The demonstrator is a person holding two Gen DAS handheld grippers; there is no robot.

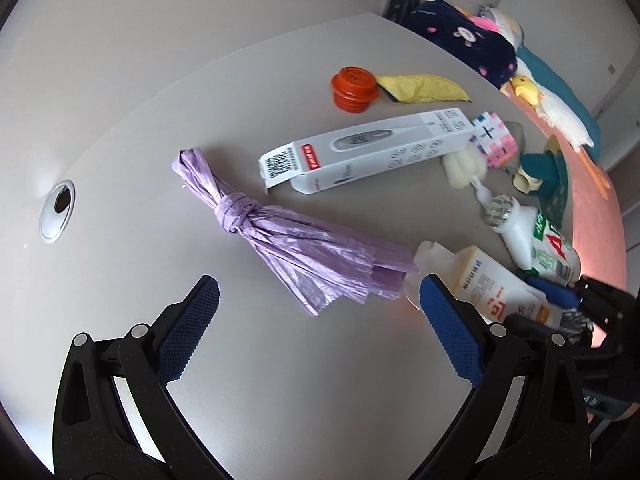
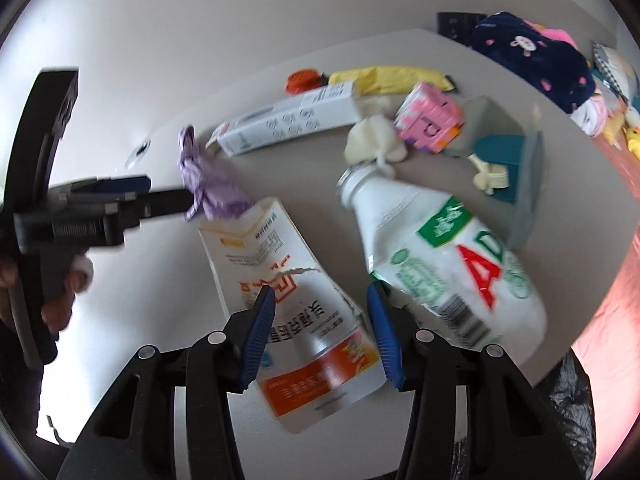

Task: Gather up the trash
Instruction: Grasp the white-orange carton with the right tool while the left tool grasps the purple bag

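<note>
Grey table (image 2: 120,92), carton (image 2: 304,320) between right claw (image 2: 322,308)

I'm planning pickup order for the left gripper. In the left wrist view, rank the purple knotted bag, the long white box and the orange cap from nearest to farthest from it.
From the left gripper:
1. Purple knotted bag, just ahead, its frayed end between the open fingers.
2. Long white box, beyond the bag, slightly right.
3. Orange cap, farthest, behind the box near the yellow wrapper.

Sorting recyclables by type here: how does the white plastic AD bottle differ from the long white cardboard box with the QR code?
The white plastic AD bottle is rounded, with green and red label print and an uncapped neck; the long white cardboard box is flat-sided, printed grey with a red patch, one end flap open. The bottle lies nearer the right gripper; the box lies farther back. Both lie on their sides on the grey table.
</note>
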